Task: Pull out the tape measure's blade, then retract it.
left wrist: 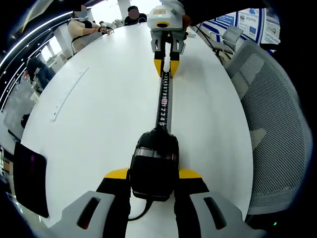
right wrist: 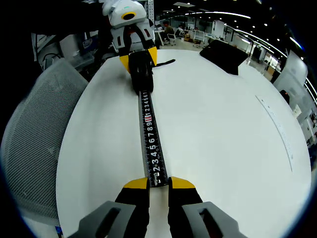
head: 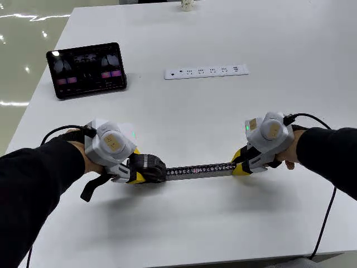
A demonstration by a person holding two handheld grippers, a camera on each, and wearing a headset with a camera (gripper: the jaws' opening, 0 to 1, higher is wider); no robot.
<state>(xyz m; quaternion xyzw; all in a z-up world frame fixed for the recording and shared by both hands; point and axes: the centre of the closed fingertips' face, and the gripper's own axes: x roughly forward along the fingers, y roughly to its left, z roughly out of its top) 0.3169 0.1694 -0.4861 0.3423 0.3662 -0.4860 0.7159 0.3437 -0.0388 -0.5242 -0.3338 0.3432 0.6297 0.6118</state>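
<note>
The tape measure [head: 167, 169] lies near the front edge of the white table [head: 184, 223], spanning the gap between the two tongs. The left tongs [head: 138, 166] are closed on its black case [head: 149, 167], with one yellow tip against each side. In the left gripper view the case [left wrist: 154, 163] sits squarely between the jaws. The blade [head: 201, 169] leads from the case low along the table, numbers up, straight to the right tongs [head: 239, 163]. Those tongs are pinched on the blade's far end. In the right gripper view [right wrist: 158, 183] the two yellow tips stand close together with the blade [right wrist: 150, 139] held between them. Farther back on the table, well apart from the tape measure, lie a tablet [head: 86, 70] and a power strip [head: 206, 71].
</note>
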